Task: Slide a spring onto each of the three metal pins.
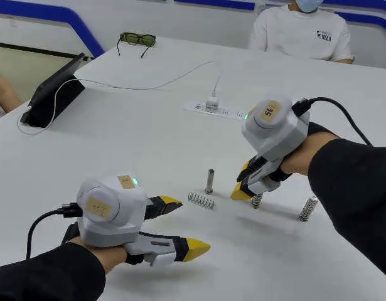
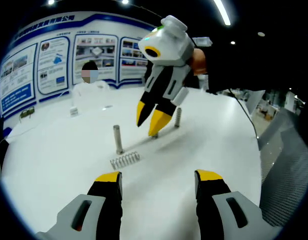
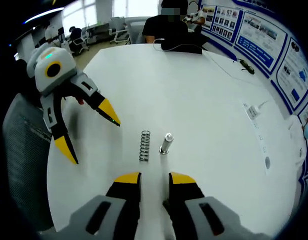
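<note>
- A bare pin stands upright near the middle of the white table in the head view.
- The loose spring lies flat on the table at about 7 o'clock from the bare pin's foot. It is just beside the foot and seems slightly apart from it.
- A second pin, with a spring around it, stands at about 4 o'clock from the bare pin.
- A third pin, also wearing a spring, stands at roughly 3 o'clock from the second pin and well apart from it.
- The right gripper slants down toward 7 o'clock. Its yellow tips are low over the table, just beside the second pin at that pin's 10 o'clock. I cannot tell whether they touch it.
- In the right gripper view its jaws stand narrowly parted with nothing visible between the tips. The bare pin and loose spring lie ahead at 12 o'clock.
- The left gripper sits at 7 o'clock in the head view, pointing toward 3 o'clock. Its jaws are spread wide and empty, with the loose spring near, at about 1 o'clock from its tips.
- Farther off from the bare pin, a power strip with a cable lies at 12 o'clock. A tablet is at 10 o'clock and dark glasses at 11 o'clock.
- A person in a white shirt sits at the far edge, at 1 o'clock.
</note>
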